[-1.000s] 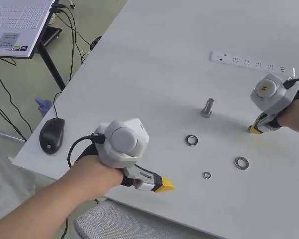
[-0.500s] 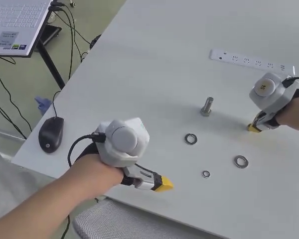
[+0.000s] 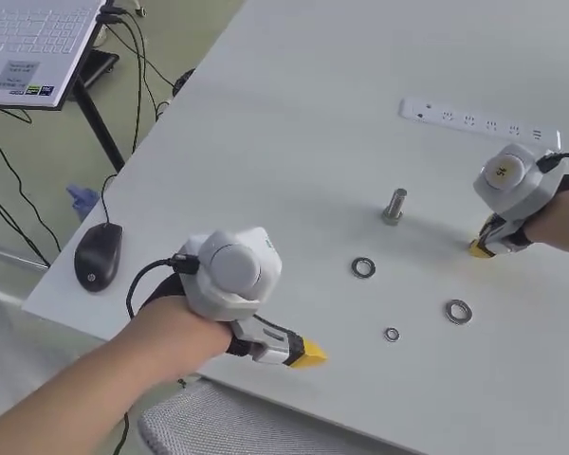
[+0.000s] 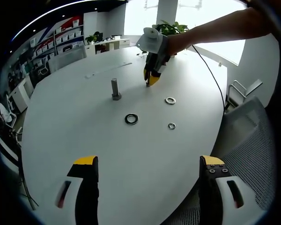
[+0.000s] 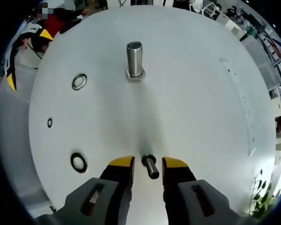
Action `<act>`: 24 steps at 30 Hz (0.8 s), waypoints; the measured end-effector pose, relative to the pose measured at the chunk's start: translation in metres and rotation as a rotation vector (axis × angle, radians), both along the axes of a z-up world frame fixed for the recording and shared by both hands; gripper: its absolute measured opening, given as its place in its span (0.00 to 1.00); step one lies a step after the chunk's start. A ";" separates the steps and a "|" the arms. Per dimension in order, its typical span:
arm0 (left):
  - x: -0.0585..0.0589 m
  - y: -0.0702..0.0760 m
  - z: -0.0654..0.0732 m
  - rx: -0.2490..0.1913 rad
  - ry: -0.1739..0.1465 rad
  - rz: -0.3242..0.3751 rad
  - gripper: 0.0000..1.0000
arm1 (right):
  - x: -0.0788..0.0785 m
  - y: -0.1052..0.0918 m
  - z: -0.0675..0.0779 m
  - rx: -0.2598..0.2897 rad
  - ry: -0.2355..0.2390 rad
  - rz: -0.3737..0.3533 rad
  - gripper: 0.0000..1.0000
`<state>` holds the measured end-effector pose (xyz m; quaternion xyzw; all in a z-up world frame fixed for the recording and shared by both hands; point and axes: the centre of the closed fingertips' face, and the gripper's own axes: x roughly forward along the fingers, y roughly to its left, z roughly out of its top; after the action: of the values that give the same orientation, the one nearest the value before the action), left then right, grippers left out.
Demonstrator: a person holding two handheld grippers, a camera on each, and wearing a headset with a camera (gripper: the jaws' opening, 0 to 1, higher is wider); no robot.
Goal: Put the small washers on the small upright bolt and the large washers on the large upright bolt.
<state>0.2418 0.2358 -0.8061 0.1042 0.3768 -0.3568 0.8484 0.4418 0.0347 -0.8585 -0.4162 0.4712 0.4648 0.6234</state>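
In the head view the left gripper (image 3: 308,355) hovers at 6 o'clock, just inside the near edge of the table (image 3: 360,398). The right gripper (image 3: 481,249) points down at 3 o'clock. The large bolt (image 3: 394,205) stands upright toward 2 o'clock, with a large washer (image 3: 363,267) at its 7 o'clock and a second large washer (image 3: 458,311) at its 5 o'clock. The small washer (image 3: 391,334) is at the bolt's 6 o'clock, nearest that edge. I judge that a clumsy pinch there could skid this thin washer off the table. Bare table runs toward 12 o'clock as far as the power strip (image 3: 479,121). In the left gripper view that gripper's jaws stand wide apart and empty. The bolt and washers lie ahead at 12 o'clock with bare table between, so the approach looks free. In the right gripper view the jaws are narrow and flank the small bolt (image 5: 150,166) at 6 o'clock. A sliver of table shows on each side of it, so no clamp is seen. Closing off-centre could knock that bolt over and send it rolling.
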 end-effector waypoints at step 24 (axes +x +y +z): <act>-0.002 -0.001 0.004 0.004 -0.012 -0.006 0.88 | -0.009 -0.001 0.027 0.015 0.000 0.048 0.38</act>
<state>0.2400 0.2353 -0.8021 0.1089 0.3720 -0.3579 0.8495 0.4326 0.0335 -0.8313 -0.4228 0.4577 0.4831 0.6152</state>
